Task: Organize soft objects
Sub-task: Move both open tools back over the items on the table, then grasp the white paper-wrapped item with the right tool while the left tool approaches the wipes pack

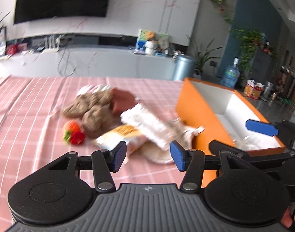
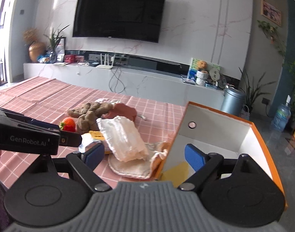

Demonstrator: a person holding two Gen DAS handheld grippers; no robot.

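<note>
A pile of soft things lies on the pink checked cloth: a brown knitted toy (image 1: 91, 108) (image 2: 91, 110), a knitted strawberry (image 1: 73, 130) (image 2: 68, 124), a red-brown cloth (image 1: 122, 99) (image 2: 124, 112), a white crinkly packet (image 1: 147, 123) (image 2: 124, 137), a yellow snack packet (image 1: 120, 137) (image 2: 93, 135) and a round cream pad (image 1: 157, 152) (image 2: 132, 168). An orange box (image 1: 195, 114) (image 2: 259, 141), white inside, stands to the right. My left gripper (image 1: 148, 155) hovers open before the pad, holding nothing. My right gripper (image 2: 144, 155) (image 1: 242, 137) is open and straddles the box's near wall.
Inside the box lie a yellow sheet (image 2: 176, 172) and a clear plastic piece (image 1: 246, 143). The left gripper's black body (image 2: 31, 137) crosses the left of the right wrist view. Beyond the table are a TV bench (image 2: 128, 77), a metal bin (image 2: 234, 98) and a water bottle (image 2: 281, 116).
</note>
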